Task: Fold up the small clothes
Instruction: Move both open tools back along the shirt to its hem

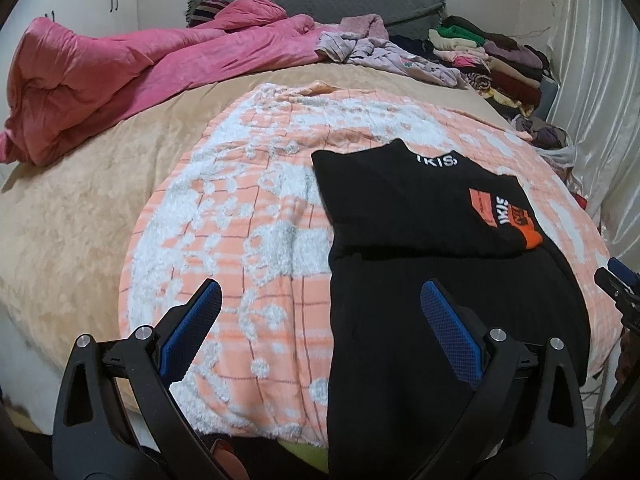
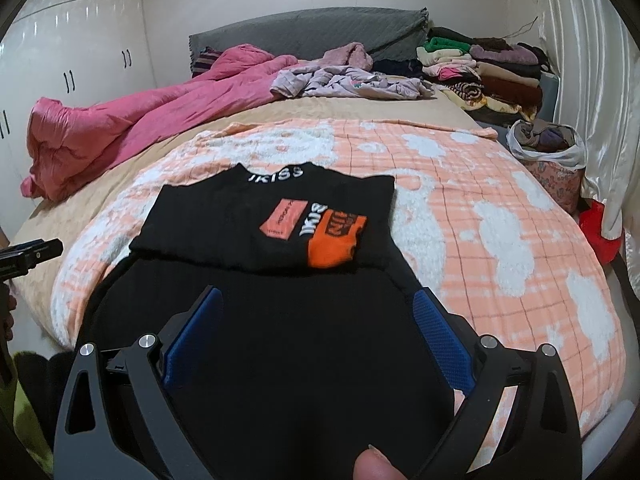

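Note:
A small black garment [image 1: 420, 300] with an orange print and white letters lies on an orange and white blanket [image 1: 248, 208] on the bed. Its far part is folded over toward me, print side up. It also shows in the right wrist view [image 2: 280, 300]. My left gripper [image 1: 320, 300] is open and empty above the garment's left edge. My right gripper [image 2: 316, 308] is open and empty above the garment's near half. The right gripper's tip shows at the right edge of the left wrist view [image 1: 616, 280], and the left gripper's tip at the left edge of the right wrist view [image 2: 28, 256].
A pink quilt [image 1: 100, 80] lies crumpled at the far left. Loose lilac clothes [image 1: 380, 52] lie at the back. Stacks of folded clothes [image 2: 492, 72] stand at the back right, beside a bag of clothes [image 2: 548, 148]. A white curtain [image 2: 592, 80] hangs on the right.

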